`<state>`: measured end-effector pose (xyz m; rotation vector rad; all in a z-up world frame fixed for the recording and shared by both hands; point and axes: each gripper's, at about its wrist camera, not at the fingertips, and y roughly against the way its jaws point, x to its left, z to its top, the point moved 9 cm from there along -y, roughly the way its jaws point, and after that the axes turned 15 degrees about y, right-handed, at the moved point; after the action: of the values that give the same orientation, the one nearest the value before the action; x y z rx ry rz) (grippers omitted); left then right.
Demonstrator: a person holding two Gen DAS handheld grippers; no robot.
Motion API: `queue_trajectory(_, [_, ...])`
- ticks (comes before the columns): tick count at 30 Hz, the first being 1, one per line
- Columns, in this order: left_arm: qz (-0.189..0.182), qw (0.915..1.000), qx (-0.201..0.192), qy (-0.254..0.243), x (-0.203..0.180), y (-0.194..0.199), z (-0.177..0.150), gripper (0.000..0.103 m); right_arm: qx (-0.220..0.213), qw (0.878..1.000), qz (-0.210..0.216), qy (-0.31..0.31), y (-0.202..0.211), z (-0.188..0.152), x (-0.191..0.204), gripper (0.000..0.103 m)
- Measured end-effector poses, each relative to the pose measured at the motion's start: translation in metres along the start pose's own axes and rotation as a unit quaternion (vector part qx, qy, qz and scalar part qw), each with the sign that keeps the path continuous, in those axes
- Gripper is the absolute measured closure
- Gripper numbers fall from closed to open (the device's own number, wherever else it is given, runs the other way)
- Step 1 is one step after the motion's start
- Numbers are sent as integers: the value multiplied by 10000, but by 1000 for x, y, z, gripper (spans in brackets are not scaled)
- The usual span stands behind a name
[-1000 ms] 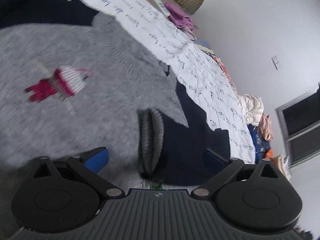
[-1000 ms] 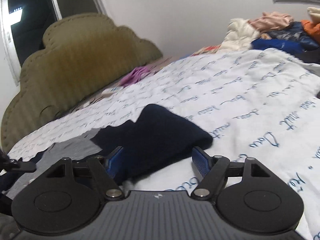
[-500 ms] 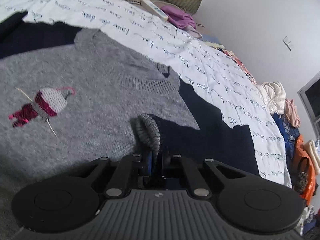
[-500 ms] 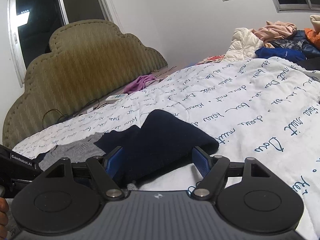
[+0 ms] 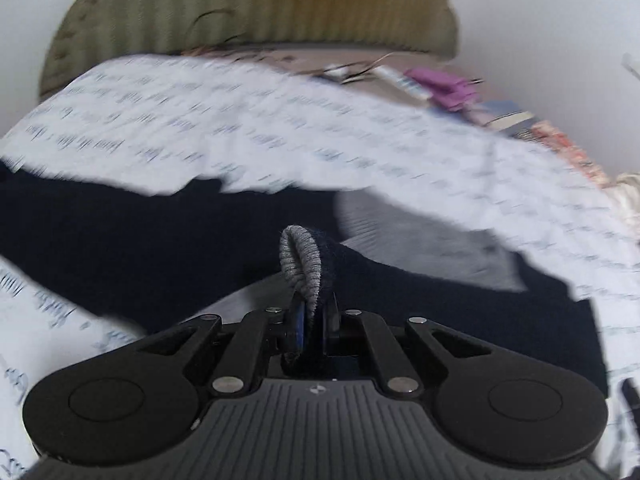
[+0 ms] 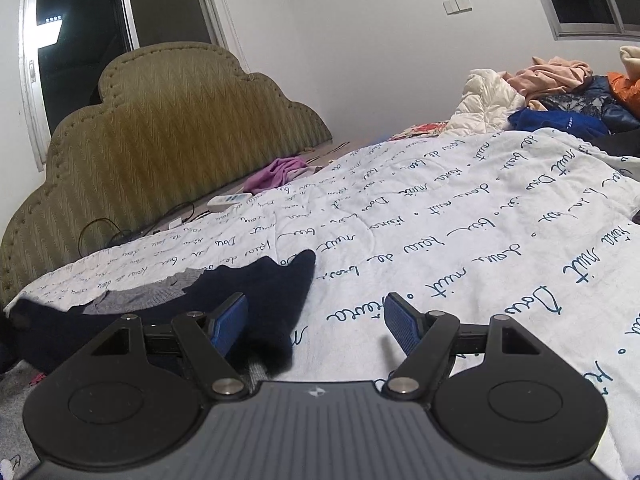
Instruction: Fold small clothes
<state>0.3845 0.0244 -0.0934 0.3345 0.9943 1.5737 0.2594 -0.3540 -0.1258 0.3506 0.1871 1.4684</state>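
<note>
A grey knit sweater [image 5: 420, 236] with navy sleeves lies on the white quilt [image 5: 240, 128]. My left gripper [image 5: 314, 320] is shut on the grey ribbed cuff [image 5: 302, 268] of one navy sleeve [image 5: 460, 304] and holds it raised above the sweater; this view is motion-blurred. In the right wrist view my right gripper [image 6: 316, 316] stands open just over the quilt [image 6: 460, 240]. The navy sleeve [image 6: 272, 292] lies between its fingers, close to the left finger and not pinched. The grey body [image 6: 148, 294] shows further left.
An olive padded headboard [image 6: 168, 136] stands at the far end of the bed. A purple cloth [image 6: 280, 170] and a white power strip [image 6: 228, 200] with cables lie near it. A pile of clothes [image 6: 560, 92] is heaped at the back right.
The left gripper closed on the sleeve cuff, then lifted it and swung round to face the headboard. The right gripper stayed put; the navy sleeve before it was drawn out thinner and to the left.
</note>
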Motion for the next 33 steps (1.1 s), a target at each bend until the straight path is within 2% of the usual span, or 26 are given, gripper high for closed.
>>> queue_trajectory(4, [192, 9996, 141, 144, 28, -8, -7, 95, 35, 10000, -21, 34, -1, -1, 1, 28])
queue_trajectory(8, [268, 9996, 63, -101, 26, -6, -10, 93, 105, 9999, -16, 41, -3, -2, 0, 28])
queue_trajectory(9, [357, 9991, 64, -212, 26, -7, -10, 82, 114, 9999, -16, 48, -4, -2, 1, 28])
queue_trajectory(10, [467, 9983, 72, -342, 25, -7, -11, 76, 126, 9999, -17, 51, -4, -3, 1, 28])
queue_trajectory(12, [704, 9958, 12, -580, 25, -4, -7, 40, 144, 9999, -10, 54, -4, -3, 1, 28])
queue_trajectory(14, [915, 9925, -426, -695, 29, 14, 6, 29, 155, 9999, -1, 53, -4, -3, 1, 28])
queue_trajectory(17, [559, 9853, -1409, -785, 22, 52, 18, 26, 164, 9998, -4, 72, -5, -3, 1, 28])
queue_trajectory(19, [260, 9816, -1604, -1003, 9, 59, 14, 26, 206, 9997, -5, 137, -5, -3, 4, 28])
queue_trajectory(22, [-105, 9848, -1278, -1171, -4, 38, -8, 30, 217, 9992, 149, 306, -8, 14, 18, 28])
queue_trajectory(24, [-173, 9900, -894, -1077, -5, 14, -22, 36, 144, 9976, 294, 618, -13, 37, 42, 27])
queue_trajectory(25, [-168, 9927, -669, -987, -4, 2, -28, 36, 192, 9944, 437, 944, -20, 46, 59, 20])
queue_trajectory(26, [-139, 9948, -447, -909, 0, -10, -34, 35, 381, 9885, 607, 1335, -31, 48, 78, 14])
queue_trajectory(27, [-89, 9957, -336, -858, 4, -19, -39, 31, 700, 9798, 799, 1696, -45, 46, 96, 14])
queue_trajectory(30, [-197, 9928, -548, -1045, 6, -22, -49, 20, 1469, 9564, 1151, 2248, -79, 23, 128, 14])
queue_trajectory(31, [-209, 9916, -609, -1120, 6, -23, -51, 19, 1659, 9526, 1093, 2306, -88, 13, 130, 14])
queue_trajectory(32, [-234, 9908, -649, -1166, 6, -24, -52, 18, 1801, 9507, 1006, 2316, -95, 3, 129, 8])
queue_trajectory(33, [-258, 9903, -672, -1186, 6, -24, -53, 16, 1789, 9542, 963, 2195, -97, -6, 126, 7])
